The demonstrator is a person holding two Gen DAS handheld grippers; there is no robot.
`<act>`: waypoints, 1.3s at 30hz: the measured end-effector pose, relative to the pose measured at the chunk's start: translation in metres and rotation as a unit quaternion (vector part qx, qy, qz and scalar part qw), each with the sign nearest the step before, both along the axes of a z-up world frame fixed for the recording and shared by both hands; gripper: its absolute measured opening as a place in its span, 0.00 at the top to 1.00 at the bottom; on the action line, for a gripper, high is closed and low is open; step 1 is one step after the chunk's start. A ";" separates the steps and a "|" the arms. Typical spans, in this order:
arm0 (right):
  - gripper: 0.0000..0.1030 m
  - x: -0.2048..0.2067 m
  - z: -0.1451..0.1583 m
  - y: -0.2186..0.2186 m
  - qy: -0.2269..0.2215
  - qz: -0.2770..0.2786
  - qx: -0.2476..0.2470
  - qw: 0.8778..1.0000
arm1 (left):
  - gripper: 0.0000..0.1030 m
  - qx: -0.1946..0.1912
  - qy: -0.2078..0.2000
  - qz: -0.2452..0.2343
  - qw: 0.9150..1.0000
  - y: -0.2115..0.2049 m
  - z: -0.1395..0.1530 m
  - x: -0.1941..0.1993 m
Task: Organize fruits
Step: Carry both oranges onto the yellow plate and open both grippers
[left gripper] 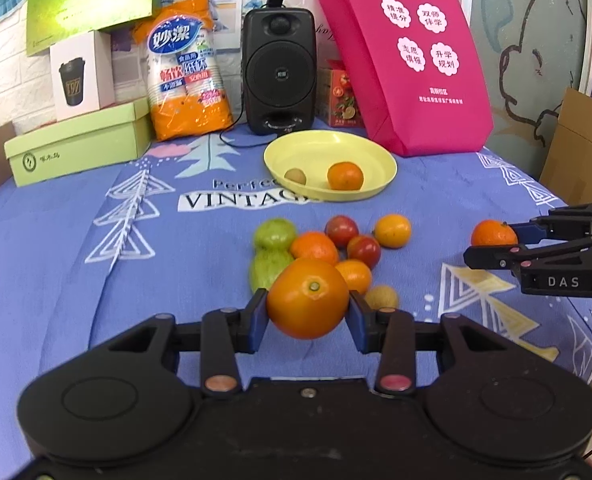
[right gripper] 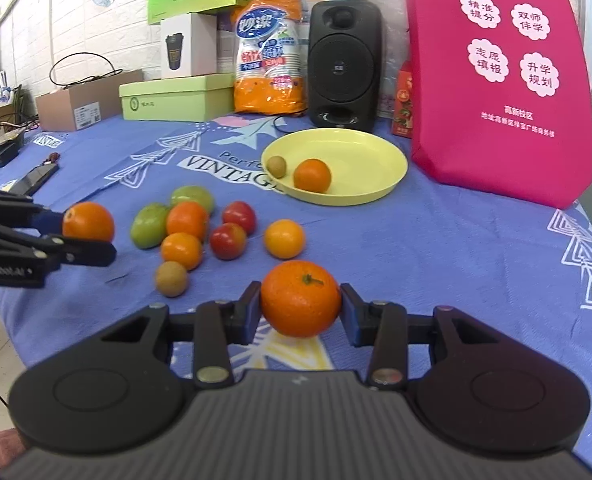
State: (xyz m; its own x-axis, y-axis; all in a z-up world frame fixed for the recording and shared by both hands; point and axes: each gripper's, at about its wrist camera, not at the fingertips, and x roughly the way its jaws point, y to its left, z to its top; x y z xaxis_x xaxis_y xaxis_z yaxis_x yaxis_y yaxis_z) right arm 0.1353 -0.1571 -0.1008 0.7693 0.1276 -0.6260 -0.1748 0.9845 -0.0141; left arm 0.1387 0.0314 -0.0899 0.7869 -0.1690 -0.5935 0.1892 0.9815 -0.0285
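My left gripper (left gripper: pixel 308 314) is shut on a smooth orange (left gripper: pixel 307 298) and holds it above the blue cloth. My right gripper (right gripper: pixel 301 308) is shut on a mandarin with a green stem (right gripper: pixel 300 298). Each gripper with its fruit also shows in the other view: the right gripper (left gripper: pixel 492 242) and the left gripper (right gripper: pixel 90 232). A yellow plate (left gripper: pixel 370 148) (right gripper: pixel 370 156) stands behind, holding an orange (left gripper: pixel 345 176) (right gripper: pixel 312 175) and a small brown fruit (left gripper: pixel 295 176) (right gripper: pixel 276 166). Several loose fruits (left gripper: pixel 316 246) (right gripper: pixel 200 228) lie in a cluster on the cloth.
At the back stand a black speaker (left gripper: pixel 279 68), a pink bag (left gripper: pixel 408 56), an orange packet of paper cups (left gripper: pixel 188 72), a green box (left gripper: pixel 76 146) and a white cup box (left gripper: pixel 82 76). A dark phone (right gripper: pixel 36 178) lies at the table's left.
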 end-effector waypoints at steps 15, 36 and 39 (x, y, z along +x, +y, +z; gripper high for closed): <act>0.62 0.047 0.028 -0.011 -0.034 0.014 -0.038 0.999 | 0.61 0.015 -0.021 -0.041 0.999 -0.007 0.028 0.079; 0.62 0.195 -0.002 -0.027 -0.002 -0.006 -0.009 1.000 | 0.61 0.030 0.047 -0.021 0.998 -0.047 -0.011 0.274; 0.61 0.204 -0.012 -0.027 0.008 -0.003 -0.002 1.000 | 0.60 0.030 0.065 -0.018 0.997 -0.047 -0.022 0.284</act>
